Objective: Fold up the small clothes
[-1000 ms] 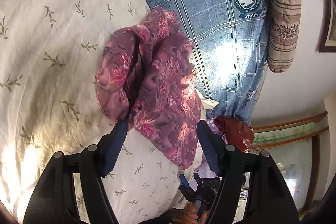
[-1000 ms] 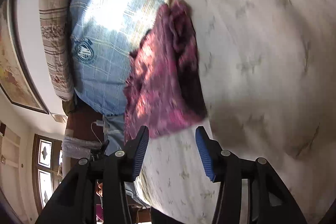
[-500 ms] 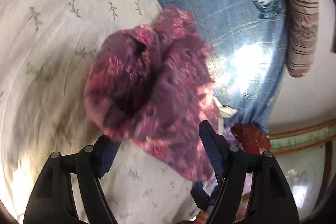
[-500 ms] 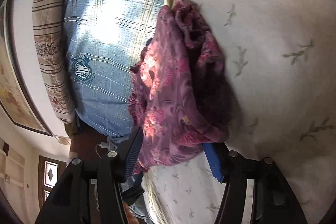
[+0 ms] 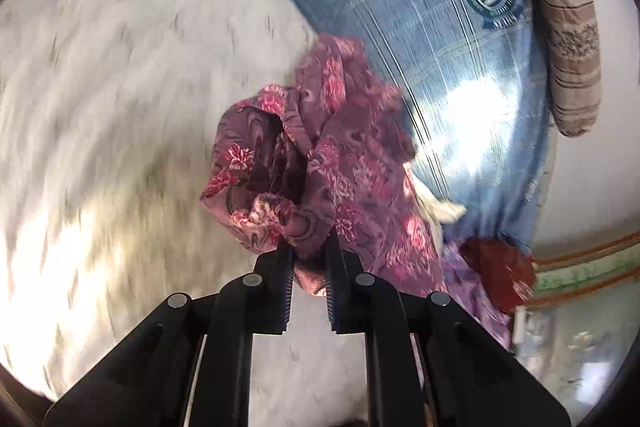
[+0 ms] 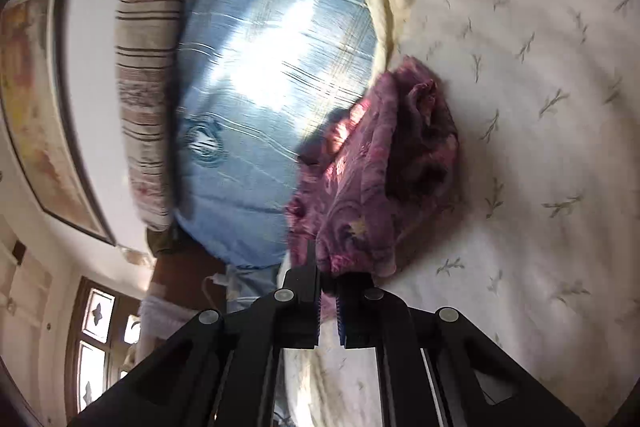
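Left gripper, right gripper: black angular linkages, round silver screws, blue ridged jaws.

Garment thin patterned cloth; claw matt black plastic.

A blue plaid quilt lies beside a striped pillow on the leaf-print sheet, with what looks like a framed picture nearby.

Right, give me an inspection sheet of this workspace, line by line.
Surface: white leaf-print sheet, blurred in the left view.
Job's things: purple floral garment, bunched, not yet folded.
Clutter: blue plaid blanket; striped pillow; red cloth.
Grippers: left tool closing, cloth pinched; right tool shut on the garment's edge.
Cables: white cord by the bed.
Surroundings: framed picture; window.
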Demonstrator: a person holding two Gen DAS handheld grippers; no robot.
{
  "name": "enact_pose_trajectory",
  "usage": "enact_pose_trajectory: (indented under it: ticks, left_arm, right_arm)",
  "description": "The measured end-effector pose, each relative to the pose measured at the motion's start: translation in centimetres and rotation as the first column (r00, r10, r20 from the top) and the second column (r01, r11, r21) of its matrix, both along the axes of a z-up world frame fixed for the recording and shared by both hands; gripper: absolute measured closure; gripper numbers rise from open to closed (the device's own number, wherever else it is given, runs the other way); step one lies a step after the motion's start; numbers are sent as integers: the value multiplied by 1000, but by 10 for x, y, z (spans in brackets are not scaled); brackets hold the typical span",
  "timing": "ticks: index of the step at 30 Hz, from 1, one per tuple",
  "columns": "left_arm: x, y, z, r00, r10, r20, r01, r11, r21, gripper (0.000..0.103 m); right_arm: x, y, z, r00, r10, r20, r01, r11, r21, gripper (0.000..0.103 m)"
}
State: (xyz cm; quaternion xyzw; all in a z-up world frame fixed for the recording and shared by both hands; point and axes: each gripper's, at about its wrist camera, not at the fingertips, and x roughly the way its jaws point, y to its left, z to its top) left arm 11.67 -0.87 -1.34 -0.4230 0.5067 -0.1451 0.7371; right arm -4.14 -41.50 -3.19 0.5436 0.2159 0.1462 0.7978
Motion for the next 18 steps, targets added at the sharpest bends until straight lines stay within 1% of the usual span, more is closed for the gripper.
enact_pose_trajectory:
  ticks: [2,3,4,5,6,7,8,9,10,11,12,13,14,15,16,18]
  left_arm:
    - [-19,-1,-8,1000,-14,-26,15,1000,13,92]
    - [-22,-3,-14,999,-27,-25,28,999,18,92]
    - [-22,-5,-21,999,-38,-38,40,998,42,92]
    - [-20,-5,-27,998,-36,-59,39,998,45,92]
    - [-18,-7,-34,995,-44,-86,46,999,23,92]
    - [-18,-4,-36,995,-39,-96,39,999,0,92]
    - [-18,-2,-34,994,-47,-95,45,999,-29,92]
    - [-19,0,-31,995,-59,-85,55,997,-47,92]
    - [-24,6,-24,996,-72,-59,68,996,-65,89]
    - [-27,10,-17,996,-88,-30,85,993,-78,87]
    - [-29,14,-10,995,-98,-9,97,992,-77,79]
    - [-34,19,-2,994,-106,22,108,992,-68,64]
    - [-39,22,3,993,-109,50,112,992,-60,54]
    - [-45,24,8,991,-109,73,113,992,-51,38]
    - [-49,23,11,990,-106,92,111,993,-49,30]
    - [-55,16,10,985,-131,115,140,987,-74,27]
  right_arm:
    - [-26,-12,-7,1000,-27,-2,27,1000,5,98]
    - [-35,-19,-15,999,-35,-19,35,999,13,98]
    - [-43,-28,-32,995,-58,-82,58,998,3,98]
    - [-45,-34,-46,986,-82,-144,82,997,-5,97]
    - [-43,-37,-63,977,-74,-202,75,997,0,97]
    - [-38,-38,-83,960,-43,-277,49,999,14,95]
    - [-39,-37,-98,943,-36,-332,50,998,33,96]
    - [-44,-36,-102,951,-34,-309,58,996,69,94]
    - [-49,-36,-98,951,-42,-308,64,996,62,85]
    - [-54,-35,-88,946,-58,-319,65,998,11,78]
    - [-60,-35,-76,945,-65,-320,55,998,-40,75]
    - [-65,-35,-67,946,-68,-318,48,997,-68,74]
    - [-71,-33,-52,953,-63,-295,33,994,-108,74]
    - [-75,-29,-38,963,-55,-264,17,990,-143,74]
    - [-76,-19,-18,975,-40,-220,-6,978,-208,74]
    - [-69,-1,3,985,15,-174,-65,957,-281,70]
